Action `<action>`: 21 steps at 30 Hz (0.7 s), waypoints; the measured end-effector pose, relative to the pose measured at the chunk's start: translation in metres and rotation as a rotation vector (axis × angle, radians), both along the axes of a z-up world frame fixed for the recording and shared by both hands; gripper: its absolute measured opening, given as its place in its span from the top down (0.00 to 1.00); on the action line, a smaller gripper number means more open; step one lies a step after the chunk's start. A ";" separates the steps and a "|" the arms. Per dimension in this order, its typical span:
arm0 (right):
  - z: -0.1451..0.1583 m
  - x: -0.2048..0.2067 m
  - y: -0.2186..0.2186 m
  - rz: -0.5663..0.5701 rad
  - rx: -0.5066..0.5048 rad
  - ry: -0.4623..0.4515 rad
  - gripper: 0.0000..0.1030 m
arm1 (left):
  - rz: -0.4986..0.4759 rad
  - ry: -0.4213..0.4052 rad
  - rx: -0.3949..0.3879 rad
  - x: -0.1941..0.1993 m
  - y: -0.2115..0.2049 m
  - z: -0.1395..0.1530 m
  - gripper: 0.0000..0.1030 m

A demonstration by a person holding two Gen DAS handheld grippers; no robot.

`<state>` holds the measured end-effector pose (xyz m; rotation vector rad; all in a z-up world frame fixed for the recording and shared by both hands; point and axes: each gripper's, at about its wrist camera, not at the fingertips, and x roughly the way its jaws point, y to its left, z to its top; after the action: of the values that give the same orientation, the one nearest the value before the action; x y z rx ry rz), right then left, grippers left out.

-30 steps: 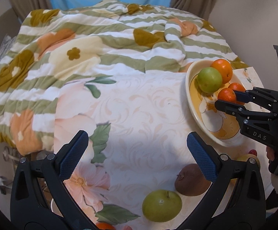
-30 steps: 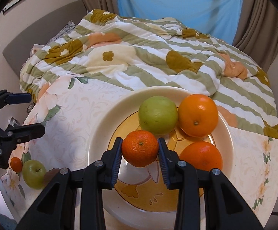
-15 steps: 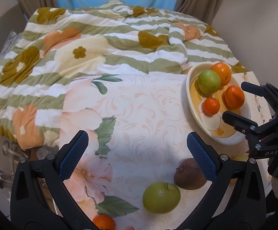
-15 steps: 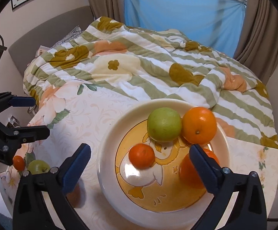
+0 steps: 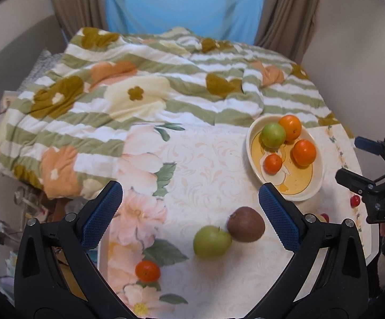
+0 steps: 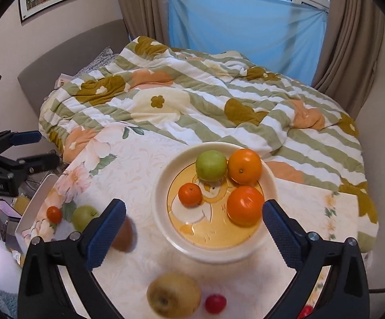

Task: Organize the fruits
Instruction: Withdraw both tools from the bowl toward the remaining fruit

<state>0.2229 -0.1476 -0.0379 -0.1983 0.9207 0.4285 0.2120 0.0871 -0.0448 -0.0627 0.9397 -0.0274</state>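
A cream plate (image 6: pixel 160 186) with a duck picture holds a green apple (image 6: pixel 210 165), two oranges (image 6: pixel 244 169) and a small mandarin (image 6: pixel 189 194). My right gripper (image 6: pixel 192 226) hovers above the plate's near side, open, with nothing between its fingers. Loose on the floral tablecloth lie a green apple (image 5: pixel 212 240), a brown kiwi (image 5: pixel 246 223) and a small mandarin (image 5: pixel 147 270). My left gripper (image 5: pixel 189 212) hangs open and empty above them. A yellowish fruit (image 6: pixel 174 296) and a red cherry-sized fruit (image 6: pixel 215 303) sit near the table's front edge.
A bed with a striped floral quilt (image 5: pixel 150 98) lies behind the table. The plate (image 5: pixel 248 143) stands at the table's right side, and the right gripper (image 5: pixel 351 159) is beside it. A white tray edge (image 6: pixel 37 199) shows at the table's left end.
My right gripper has opened and let go of the small mandarin, which now rests on the plate. Both grippers have risen and drawn back from the table.
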 end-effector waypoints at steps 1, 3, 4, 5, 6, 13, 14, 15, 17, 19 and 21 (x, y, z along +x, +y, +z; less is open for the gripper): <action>0.002 -0.004 -0.001 -0.003 0.002 0.005 0.00 | 0.009 -0.012 0.003 -0.009 0.002 0.004 0.00; 0.007 -0.014 -0.005 -0.019 0.005 0.013 0.00 | 0.028 -0.024 0.009 -0.025 0.004 0.011 0.00; 0.008 -0.020 -0.007 -0.029 0.006 0.015 0.00 | 0.034 -0.026 0.009 -0.031 0.006 0.012 0.00; 0.009 -0.026 -0.010 -0.041 0.009 0.013 0.00 | 0.042 -0.030 0.006 -0.039 0.007 0.013 0.00; 0.010 -0.032 -0.013 -0.054 0.015 0.009 0.00 | 0.049 -0.033 0.003 -0.046 0.008 0.013 0.00; -0.001 -0.073 -0.023 -0.144 0.024 0.008 0.00 | 0.055 -0.060 -0.003 -0.082 0.010 0.005 0.00; -0.004 -0.078 -0.024 -0.159 0.027 0.005 0.00 | 0.050 -0.070 -0.003 -0.088 0.010 0.002 0.00; -0.005 -0.082 -0.025 -0.171 0.030 0.001 0.00 | 0.047 -0.073 0.000 -0.090 0.009 0.000 0.00; -0.011 -0.092 -0.024 -0.195 0.036 -0.011 0.00 | 0.033 -0.076 0.008 -0.094 0.007 -0.008 0.00; -0.019 -0.101 -0.022 -0.209 0.049 -0.010 0.00 | 0.009 -0.069 0.006 -0.097 0.006 -0.019 0.00; -0.028 -0.109 -0.020 -0.227 0.060 -0.006 0.00 | -0.025 -0.053 0.004 -0.097 0.003 -0.032 0.00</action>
<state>0.1141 -0.1675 -0.0662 -0.0396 0.9115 0.2443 0.1148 0.0906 -0.0772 -0.0462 0.8877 -0.0499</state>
